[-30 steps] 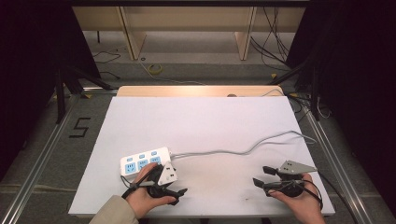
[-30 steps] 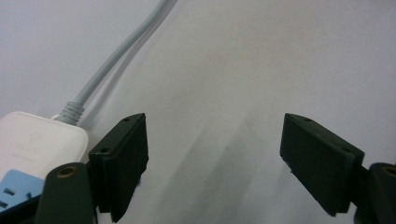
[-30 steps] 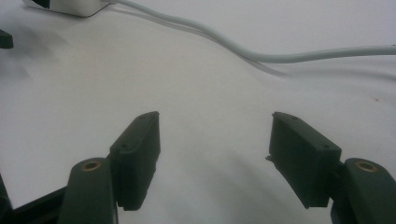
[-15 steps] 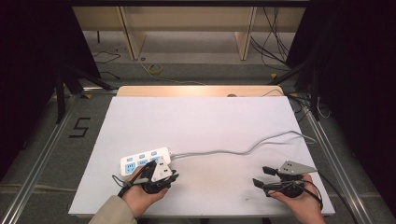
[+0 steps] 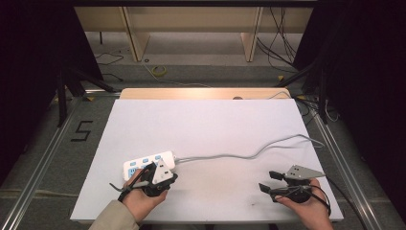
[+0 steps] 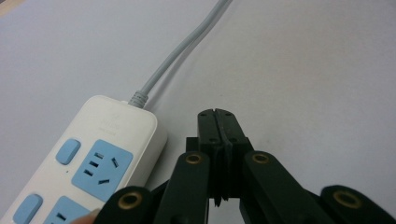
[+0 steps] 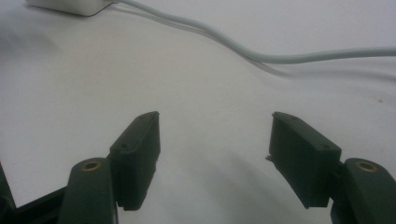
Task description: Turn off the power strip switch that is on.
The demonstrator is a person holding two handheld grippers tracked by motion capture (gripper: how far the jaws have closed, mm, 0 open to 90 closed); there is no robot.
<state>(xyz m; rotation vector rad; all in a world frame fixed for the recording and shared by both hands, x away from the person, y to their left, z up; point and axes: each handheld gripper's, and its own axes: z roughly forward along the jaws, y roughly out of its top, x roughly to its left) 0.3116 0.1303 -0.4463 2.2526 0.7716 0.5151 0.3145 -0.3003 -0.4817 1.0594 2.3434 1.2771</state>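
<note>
A white power strip (image 5: 146, 163) with blue sockets lies on the white table (image 5: 206, 124), front left. Its grey cable (image 5: 249, 154) runs right across the table. My left gripper (image 5: 170, 176) sits just in front of the strip's cable end. In the left gripper view the strip (image 6: 100, 154) is beside my left gripper (image 6: 218, 116), whose jaws are shut with nothing between them. The cable (image 6: 182, 51) leads away ahead. My right gripper (image 5: 269, 181) rests at the front right, jaws open and pointing left. In the right gripper view, bare table lies between the jaws of my right gripper (image 7: 215, 126), and the cable (image 7: 261, 56) crosses beyond them.
A wooden board (image 5: 201, 92) edges the table's far side. Metal rails (image 5: 43, 167) run along both sides. On the floor at the left is a "5" mark (image 5: 82, 130). Shelving legs and loose cables (image 5: 282, 33) lie beyond the table.
The left hand has shifted slightly left and turned its gripper closer to the power strip's cable end. The right gripper has stayed put.
</note>
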